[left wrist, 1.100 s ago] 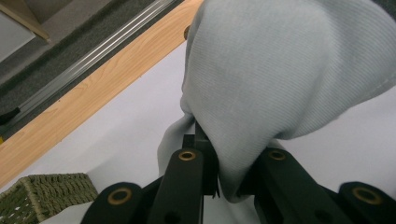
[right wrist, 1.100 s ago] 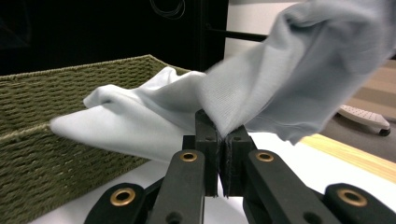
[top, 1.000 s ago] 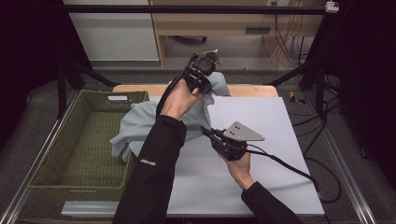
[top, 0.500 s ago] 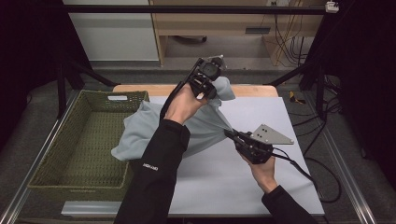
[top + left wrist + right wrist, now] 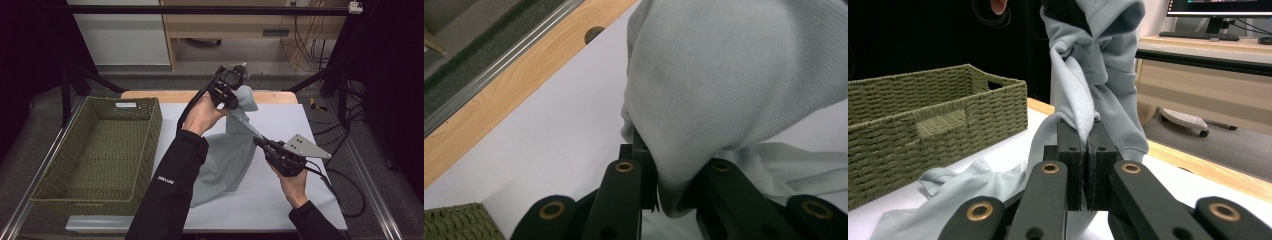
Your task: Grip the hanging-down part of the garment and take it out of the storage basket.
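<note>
While one grey shirt hangs right of one basket, both grippers, left and right, clamp it; basket holds nothing.

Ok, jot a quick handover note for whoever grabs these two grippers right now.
Left hand-held gripper: shut on the pale grey knit garment, raised over the table's far edge.
Right hand-held gripper: shut on a fold of the same garment, lower and nearer.
Garment: stretched between them, its lower part lying on the white table.
Green woven basket: at the left, nothing in it.
Left to do: probably folding, then perhaps the basket.
</note>
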Tool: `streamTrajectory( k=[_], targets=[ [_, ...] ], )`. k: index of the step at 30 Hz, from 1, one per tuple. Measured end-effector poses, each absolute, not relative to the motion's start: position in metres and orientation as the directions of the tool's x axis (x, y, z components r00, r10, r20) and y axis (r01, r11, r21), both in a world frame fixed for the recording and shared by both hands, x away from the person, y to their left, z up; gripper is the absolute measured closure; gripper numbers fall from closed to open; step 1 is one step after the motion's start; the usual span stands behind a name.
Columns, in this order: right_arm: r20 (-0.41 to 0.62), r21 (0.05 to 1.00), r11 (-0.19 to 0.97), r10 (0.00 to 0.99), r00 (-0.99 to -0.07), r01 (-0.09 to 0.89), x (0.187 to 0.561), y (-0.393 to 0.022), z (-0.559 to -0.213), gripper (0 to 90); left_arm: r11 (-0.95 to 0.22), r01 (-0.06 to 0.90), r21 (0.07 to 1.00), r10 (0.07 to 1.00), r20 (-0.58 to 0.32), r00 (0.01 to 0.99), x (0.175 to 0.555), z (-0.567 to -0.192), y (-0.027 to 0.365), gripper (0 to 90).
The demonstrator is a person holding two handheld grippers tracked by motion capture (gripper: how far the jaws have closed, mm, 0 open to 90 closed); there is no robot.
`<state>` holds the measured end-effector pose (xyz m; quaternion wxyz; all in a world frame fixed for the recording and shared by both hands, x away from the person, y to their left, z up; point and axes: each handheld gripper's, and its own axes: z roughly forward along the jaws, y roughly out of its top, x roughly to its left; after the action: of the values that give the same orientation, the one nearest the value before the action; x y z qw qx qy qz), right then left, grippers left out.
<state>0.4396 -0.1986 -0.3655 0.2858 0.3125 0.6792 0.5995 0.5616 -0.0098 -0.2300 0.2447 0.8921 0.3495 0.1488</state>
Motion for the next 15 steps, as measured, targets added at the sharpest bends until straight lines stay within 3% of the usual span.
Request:
streamTrajectory(
  k=[1, 3, 8, 9, 10, 11, 12, 15],
  targets=[
    [-0.009, 0.991, 0.092, 0.761, -0.649, 0.094, 0.44, -0.199, -0.367, 86.8, -0.636, 0.55, 0.541, 0.695, 0.093, 0.713, 0.561, -0.23, -0.01, 82.3],
    [-0.016, 0.993, 0.087, 0.761, -0.648, 0.078, 0.44, -0.197, -0.373, 66.7, -0.639, 0.547, 0.54, 0.698, 0.109, 0.708, 0.56, -0.23, -0.01, 82.3],
    [-0.006, 0.995, 0.07, 0.766, -0.643, 0.075, 0.437, -0.201, -0.378, 35.8, -0.641, 0.543, 0.543, 0.696, 0.114, 0.709, 0.56, -0.23, -0.006, 82.2],
    [-0.006, 0.995, 0.07, 0.766, -0.643, 0.075, 0.437, -0.201, -0.378, 35.8, -0.643, 0.54, 0.543, 0.694, 0.115, 0.711, 0.56, -0.23, -0.005, 82.2],
    [-0.007, 0.995, 0.071, 0.773, -0.634, 0.076, 0.437, -0.205, -0.379, 27.4, -0.643, 0.539, 0.544, 0.694, 0.115, 0.711, 0.56, -0.232, -0.004, 82.2],
    [-0.007, 0.995, 0.071, 0.773, -0.634, 0.076, 0.437, -0.205, -0.379, 27.4, -0.643, 0.539, 0.544, 0.694, 0.115, 0.711, 0.56, -0.232, -0.004, 82.2],
    [0.001, 0.995, 0.061, 0.782, -0.624, 0.078, 0.435, -0.208, -0.381, 15.3, -0.643, 0.54, 0.544, 0.695, 0.116, 0.71, 0.561, -0.235, -0.003, 82.2],
    [0.031, 0.994, 0.041, 0.796, -0.605, 0.105, 0.434, -0.214, -0.382, 3.8, -0.641, 0.545, 0.54, 0.697, 0.114, 0.708, 0.561, -0.237, -0.002, 82.2]
  ],
)
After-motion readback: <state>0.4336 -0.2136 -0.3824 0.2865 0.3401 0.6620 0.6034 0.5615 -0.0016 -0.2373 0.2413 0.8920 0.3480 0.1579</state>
